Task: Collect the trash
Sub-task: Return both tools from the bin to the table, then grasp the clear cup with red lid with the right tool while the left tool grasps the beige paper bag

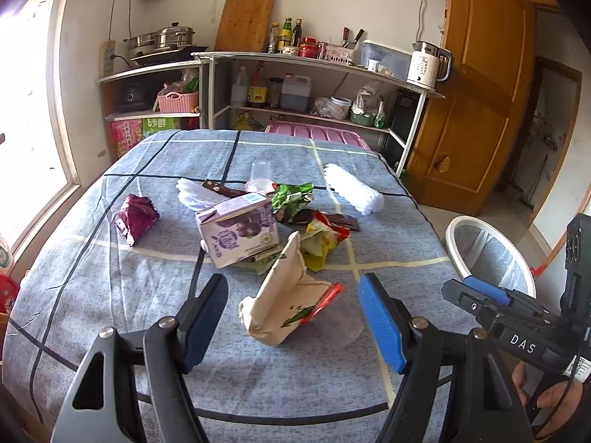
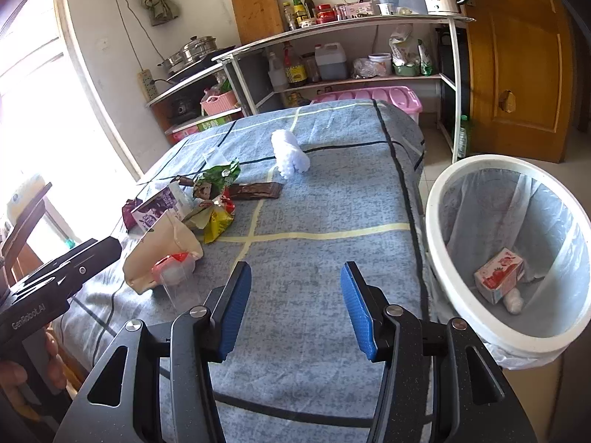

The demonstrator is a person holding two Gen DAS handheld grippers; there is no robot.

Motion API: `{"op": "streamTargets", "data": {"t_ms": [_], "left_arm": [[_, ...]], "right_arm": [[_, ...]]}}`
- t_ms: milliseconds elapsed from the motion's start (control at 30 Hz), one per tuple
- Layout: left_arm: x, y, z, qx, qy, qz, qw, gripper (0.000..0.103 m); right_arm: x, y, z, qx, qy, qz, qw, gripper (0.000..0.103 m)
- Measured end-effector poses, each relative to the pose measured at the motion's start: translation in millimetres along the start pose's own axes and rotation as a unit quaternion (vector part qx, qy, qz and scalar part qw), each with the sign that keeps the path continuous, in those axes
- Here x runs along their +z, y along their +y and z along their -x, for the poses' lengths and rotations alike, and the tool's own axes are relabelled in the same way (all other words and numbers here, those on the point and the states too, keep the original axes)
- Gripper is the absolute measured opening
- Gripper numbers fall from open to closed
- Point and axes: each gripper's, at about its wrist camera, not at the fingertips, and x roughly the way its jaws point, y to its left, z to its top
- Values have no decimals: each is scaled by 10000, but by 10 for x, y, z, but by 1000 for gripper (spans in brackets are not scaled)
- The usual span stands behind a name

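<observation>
The left claw [image 1: 291, 317] hangs over the near part of the blue-grey checked cloth covering the tabletop [image 1: 110, 295], its blue-padded fingers [image 1: 380, 323] standing wide apart. A crumpled beige paper bag [image 1: 280, 295] lies between them, untouched by either pad, and a clear plastic cup with a red rim [image 1: 334, 308] lies on its side against the bag.

Toward the middle of the tabletop sits the rest of the litter: a purple-and-white drink carton [image 1: 240, 232], a green foil wrapper [image 1: 291, 199], a yellow-and-red snack packet [image 1: 321, 240], a dark brown flat wrapper [image 1: 343, 221] and an upright clear plastic cup [image 1: 260, 177]. A dark purple foil pouch [image 1: 136, 217] lies apart, closer to the left edge. Two white foam net sleeves lie farther back, one [image 1: 352, 188] toward the right edge and one [image 1: 192, 193] behind the carton.

The right claw [image 2: 295, 306] is over bare cloth near the right edge, its jaws opening, with only cloth between them. Just off that edge stands a round white waste bin lined with a clear plastic bag [image 2: 476, 170]; a red-and-white carton [image 2: 498, 275] and a small white lump [image 2: 513, 301] lie at its bottom. A hand [image 1: 554, 395] grips the right device's handle.
</observation>
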Motion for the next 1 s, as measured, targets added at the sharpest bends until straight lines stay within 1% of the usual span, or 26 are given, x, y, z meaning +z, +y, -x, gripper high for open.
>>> {"op": "streamTargets", "data": {"t_ms": [67, 200, 300, 367, 467, 667, 833, 933, 1000], "left_arm": [[-35, 93, -26, 48, 86, 42, 9999, 75], [-92, 249, -88, -2, 209, 162, 9997, 75], [-121, 312, -138, -55, 306, 158, 9994, 75], [-122, 334, -177, -142, 359, 136, 9992, 75], [-134, 377, -202, -38, 382, 125, 9992, 75], [-137, 493, -184, -27, 358, 216, 9991, 76], [-134, 566, -206, -45, 379, 300, 9988, 75], [-127, 585, -231, -106, 417, 324, 9985, 75], [-120, 593, -245, -154, 433, 342, 9984, 75]], "right_arm": [[-6, 54, -49, 31, 55, 69, 10000, 52], [0, 163, -161, 81, 172, 194, 9996, 52], [-11, 258, -249, 152, 289, 303, 9990, 52], [-14, 318, -290, 263, 325, 378, 9984, 52], [-35, 436, -357, 445, 425, 525, 9967, 52], [-95, 693, -446, 786, 549, 906, 9913, 52], [-142, 897, -586, 815, 737, 1252, 9860, 52], [-154, 940, -657, 749, 776, 1296, 9857, 52], [-156, 934, -675, 821, 790, 1270, 9853, 49]]}}
